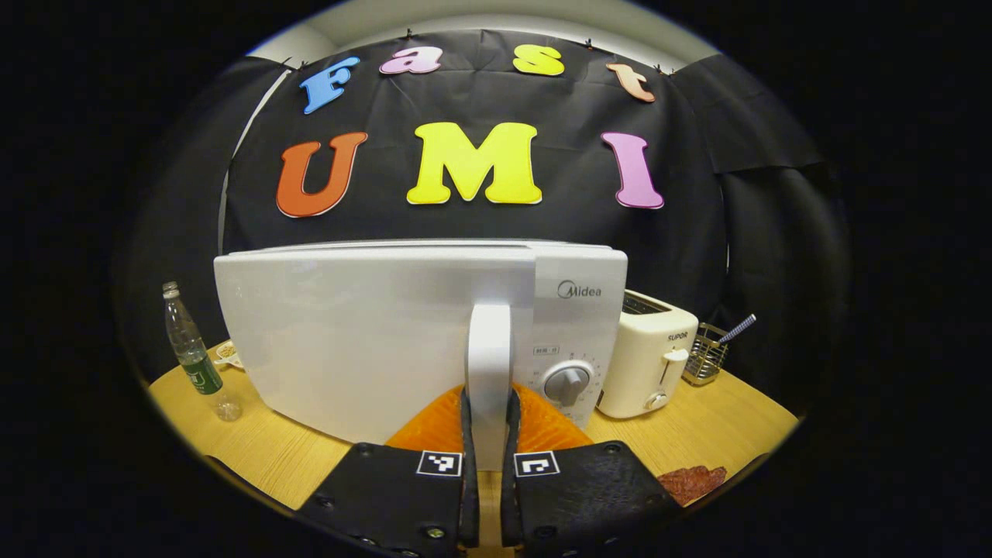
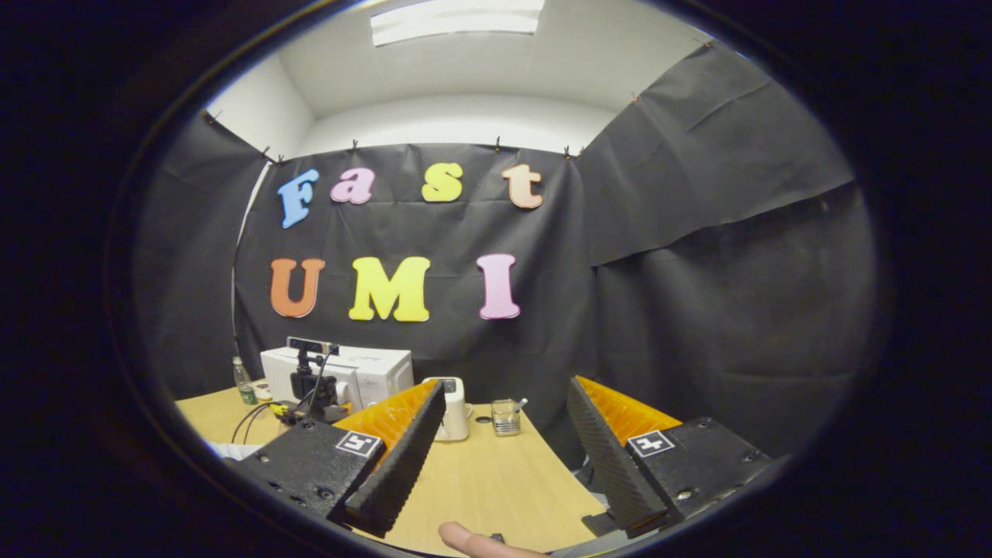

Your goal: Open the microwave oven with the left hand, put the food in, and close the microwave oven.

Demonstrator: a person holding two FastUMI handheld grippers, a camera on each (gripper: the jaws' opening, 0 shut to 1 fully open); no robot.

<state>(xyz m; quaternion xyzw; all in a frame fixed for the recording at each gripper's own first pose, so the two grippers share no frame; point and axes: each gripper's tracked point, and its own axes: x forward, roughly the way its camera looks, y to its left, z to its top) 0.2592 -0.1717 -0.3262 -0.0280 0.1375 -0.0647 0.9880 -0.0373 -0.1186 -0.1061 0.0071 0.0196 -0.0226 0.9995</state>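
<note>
Left gripper view: one microwave, one toaster.

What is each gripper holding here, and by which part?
The left gripper clamps the white microwave oven's upright door handle near its lower end; the right gripper holds nothing.

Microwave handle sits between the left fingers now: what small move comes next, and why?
Probably pull the left gripper straight back to swing the door open. Its fingers press both sides of the upright handle, and the microwave door looks shut or barely ajar. The right gripper waits open over the table.
</note>
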